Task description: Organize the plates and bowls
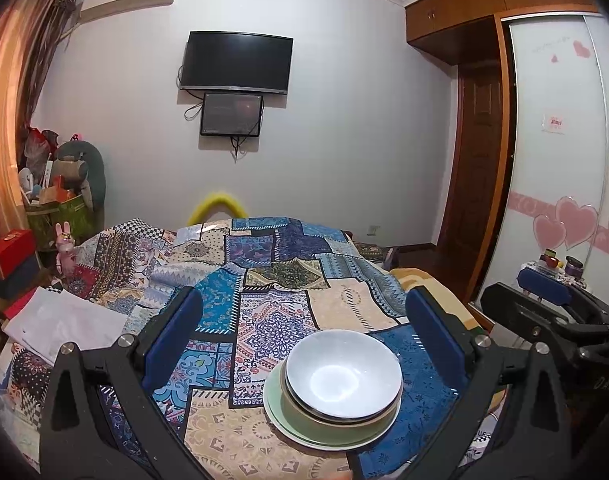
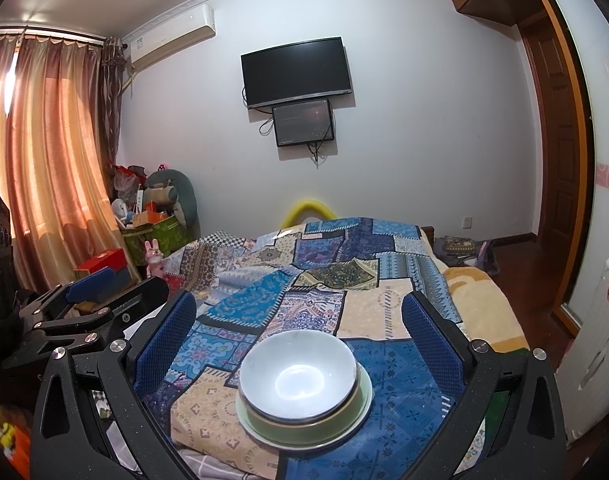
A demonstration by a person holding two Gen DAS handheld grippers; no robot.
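A white bowl (image 1: 343, 374) sits stacked in a green bowl (image 1: 336, 420) on a plate (image 1: 280, 412) on the bed (image 1: 264, 280); left tool (image 1: 304, 344) and right tool (image 2: 300, 340) both spread wide, empty.

Both grippers are hovering side by side above the patchwork bedspread (image 1: 264, 288), pointing toward its far end. The left gripper (image 1: 304, 332) is holding its blue-padded fingers (image 1: 172, 340) spread wide, gripping nothing. The right gripper (image 2: 300, 332) is sitting just beside it, level with it over the bedspread, its fingers (image 2: 432, 340) likewise parted and empty.
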